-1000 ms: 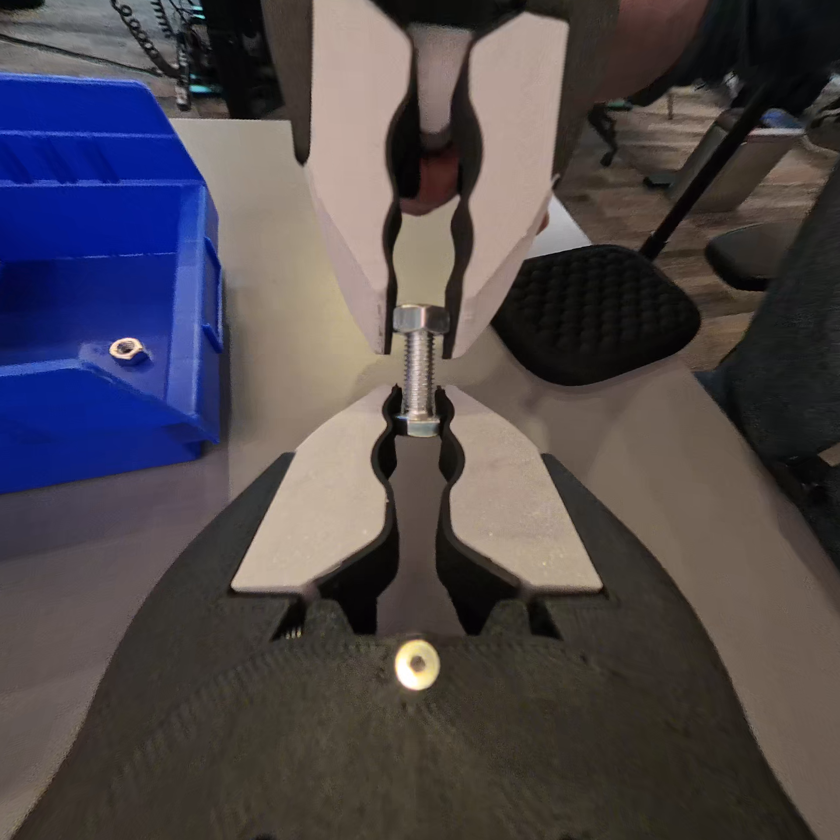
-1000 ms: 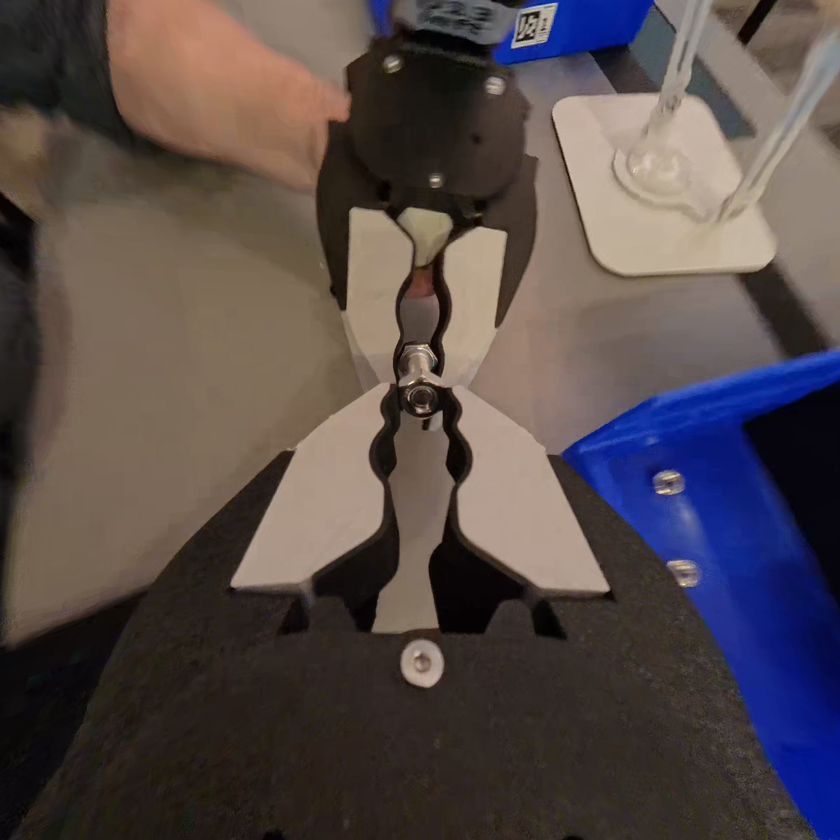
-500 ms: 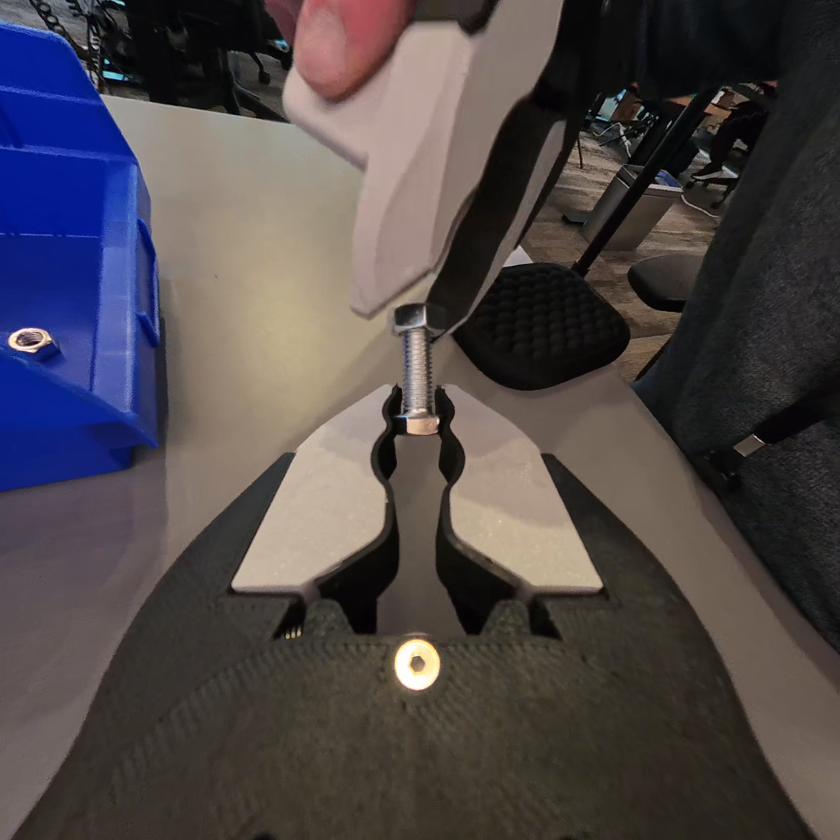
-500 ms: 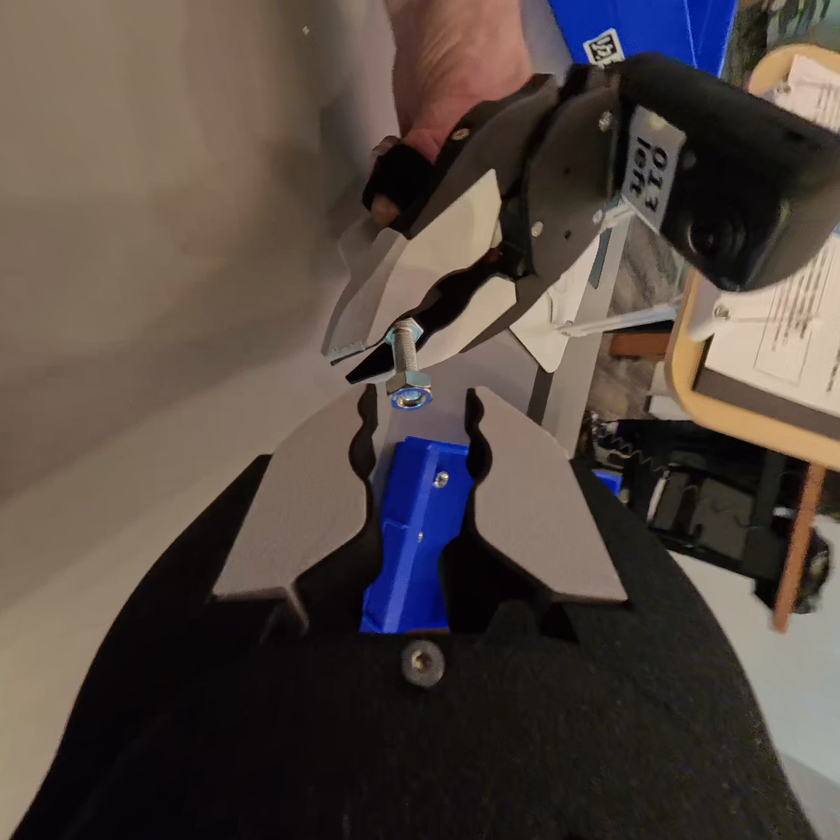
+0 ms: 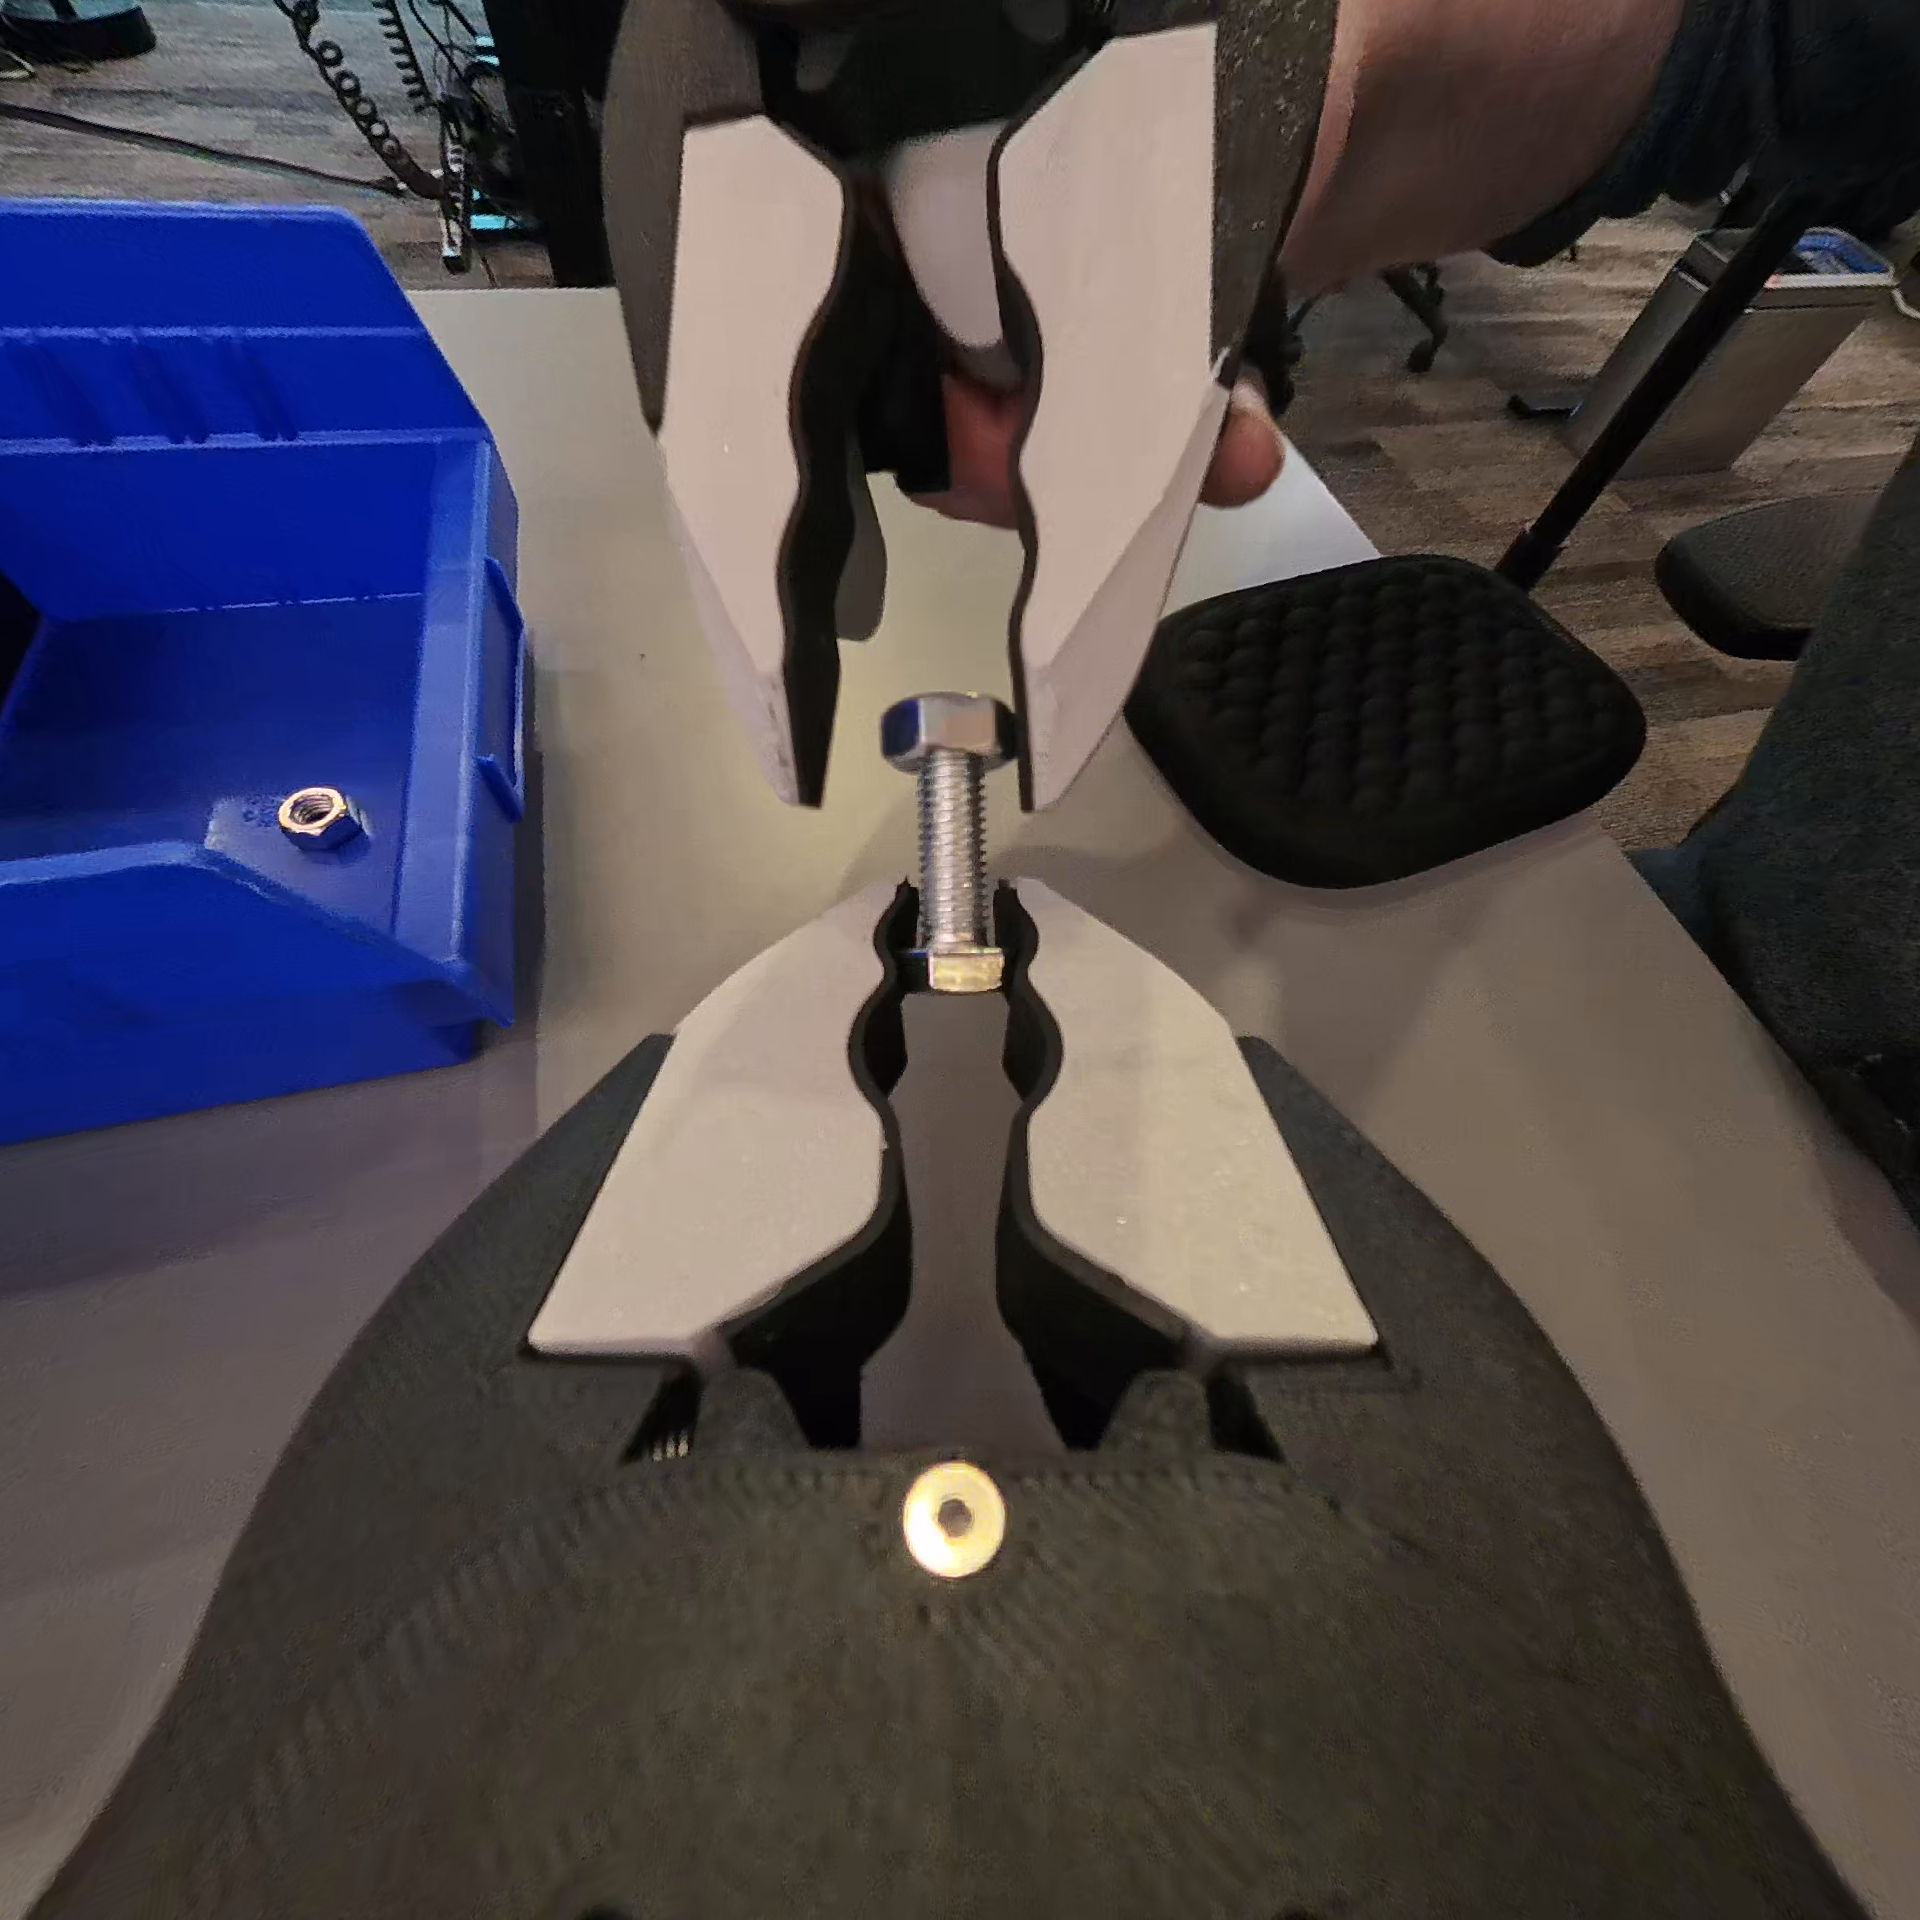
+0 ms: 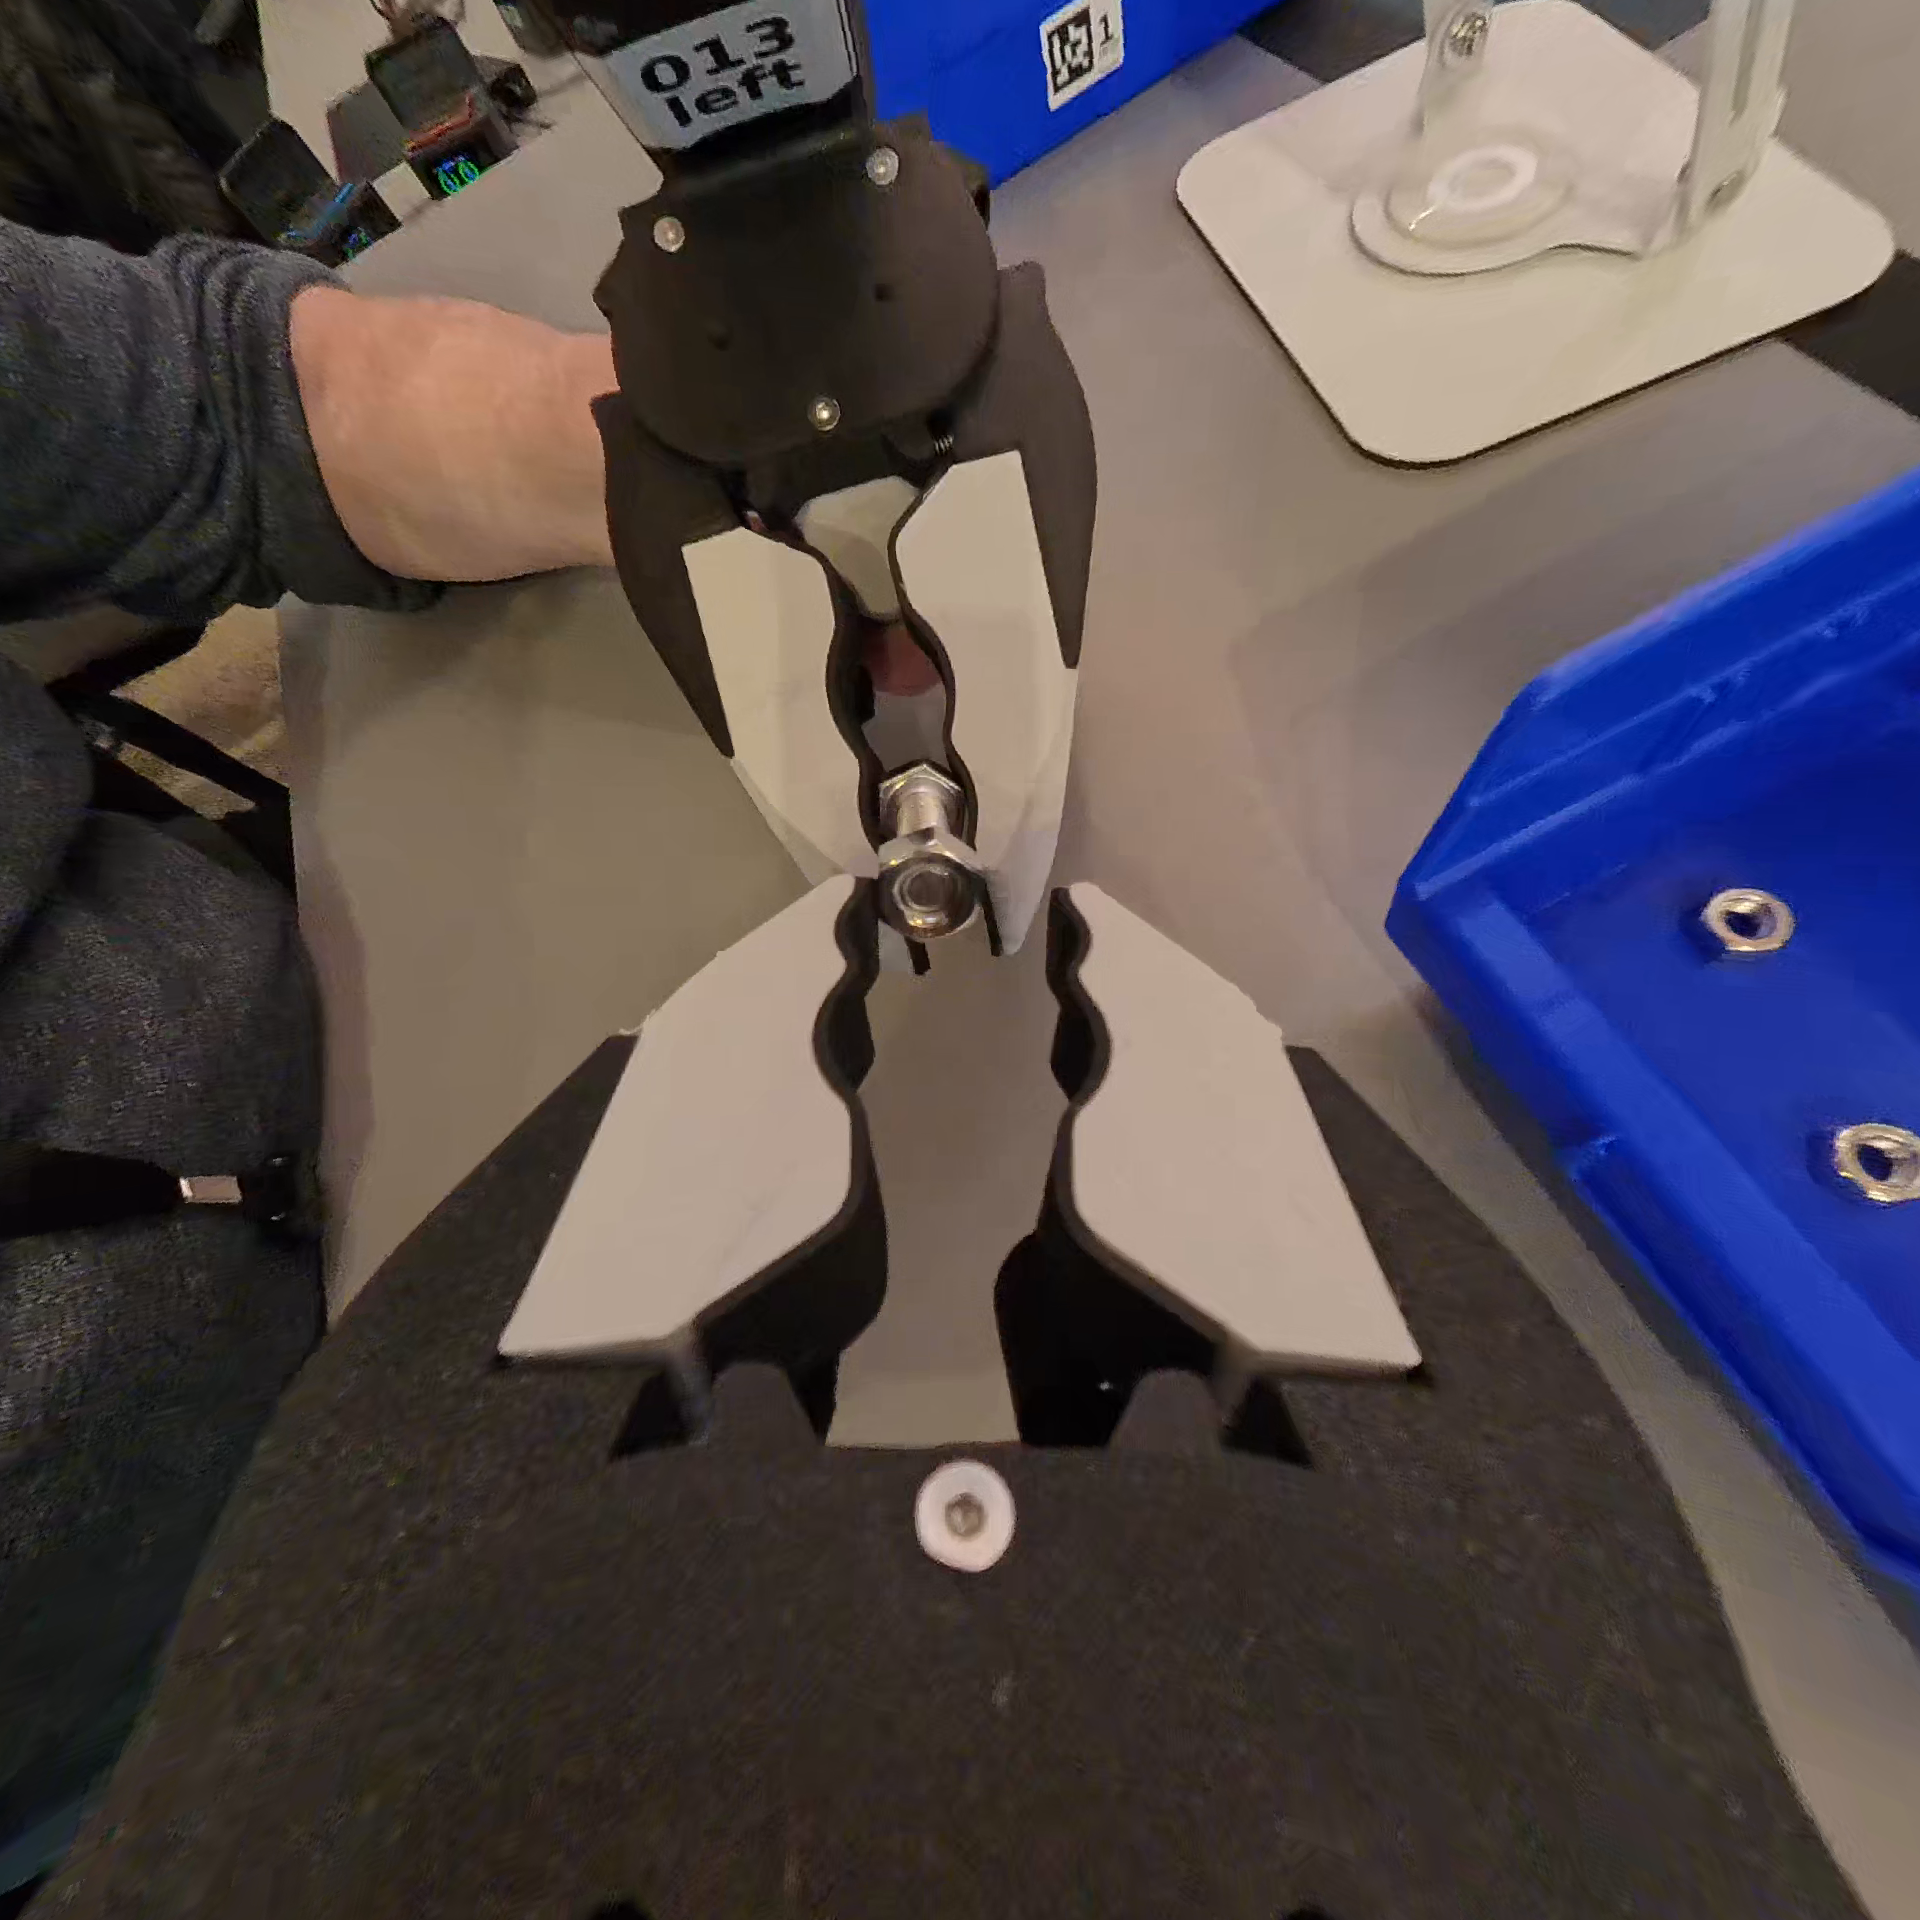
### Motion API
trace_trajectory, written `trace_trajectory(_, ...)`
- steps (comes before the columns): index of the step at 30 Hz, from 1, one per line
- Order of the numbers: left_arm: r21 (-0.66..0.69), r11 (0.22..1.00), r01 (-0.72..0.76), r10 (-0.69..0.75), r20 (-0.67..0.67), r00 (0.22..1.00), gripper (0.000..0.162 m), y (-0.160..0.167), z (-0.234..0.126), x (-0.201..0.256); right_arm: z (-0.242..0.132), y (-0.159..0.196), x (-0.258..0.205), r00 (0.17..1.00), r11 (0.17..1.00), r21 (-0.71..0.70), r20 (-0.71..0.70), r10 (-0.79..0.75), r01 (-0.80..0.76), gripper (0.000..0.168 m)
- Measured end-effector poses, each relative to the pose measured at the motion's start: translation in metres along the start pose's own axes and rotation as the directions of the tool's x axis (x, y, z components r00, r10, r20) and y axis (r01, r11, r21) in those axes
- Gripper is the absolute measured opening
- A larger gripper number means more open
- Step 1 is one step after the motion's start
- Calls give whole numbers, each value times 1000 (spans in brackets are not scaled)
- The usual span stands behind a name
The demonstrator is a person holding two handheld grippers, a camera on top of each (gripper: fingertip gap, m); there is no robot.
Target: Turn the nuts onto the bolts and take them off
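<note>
While the left gripper (image 5: pixel 954 914) pinches the head end of a bright zinc-plated hex bolt (image 5: pixel 951 852) between nearly closed fingertips, the threaded shank points straight at the right gripper (image 5: pixel 920 795). A hex nut (image 5: pixel 948 727) sits at the shank's far end. That gripper's fingers stand spread around the nut with a gap on one side, above the grey table (image 5: pixel 1351 1039). A loose nut (image 5: pixel 320 818) lies in the blue bin (image 5: pixel 260 644).
</note>
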State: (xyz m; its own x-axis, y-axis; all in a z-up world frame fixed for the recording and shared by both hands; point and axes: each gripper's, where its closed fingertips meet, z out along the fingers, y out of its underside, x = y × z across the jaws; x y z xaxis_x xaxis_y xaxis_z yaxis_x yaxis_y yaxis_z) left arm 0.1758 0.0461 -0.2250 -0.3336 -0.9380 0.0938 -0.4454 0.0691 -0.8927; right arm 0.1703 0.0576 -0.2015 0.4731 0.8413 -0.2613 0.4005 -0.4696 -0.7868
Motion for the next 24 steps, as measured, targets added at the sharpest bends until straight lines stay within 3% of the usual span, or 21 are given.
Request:
trace_trajectory(3, -3, 1000, -2, 2, 14, 1000, 15, 0, 0, -2, 2, 0, -5, 999, 999, 18, 38, 37, -38, 17)
trace_trajectory(6, 1, 1000, 5, -5, 5, 1000, 15, 0, -1, -2, 2, -1, -5, 1000, 1000, 13, 24, -10, 10, 17)
trace_trajectory(11, 10, 1000, 28, -28, -57, 998, 14, 0, -2, 5, 2, -3, -7, 941, 939, -85, -36, -337, 333, 17)
trace_trajectory(13, 9, 999, 40, -39, -80, 996, 14, 1, -1, 7, 2, -1, -5, 833, 827, -178, -62, -550, 533, 17)
trace_trajectory(16, 6, 998, 61, -60, -127, 990, 14, 4, 1, 11, 1, 2, -1, 575, 556, -318, -41, -817, 768, 17)
trace_trajectory(20, 15, 996, 93, -89, -174, 981, 14, 6, 2, 14, 1, -2, 4, 218, 187, -440, 19, -976, 878, 17)
trace_trajectory(22, 17, 995, 98, -93, -178, 980, 14, 7, 2, 14, 2, -3, 5, 171, 138, -455, 33, -985, 880, 17)
trace_trajectory(24, 25, 995, 101, -95, -175, 980, 14, 5, 1, 13, 1, -4, 6, 186, 154, -447, 29, -982, 881, 17)
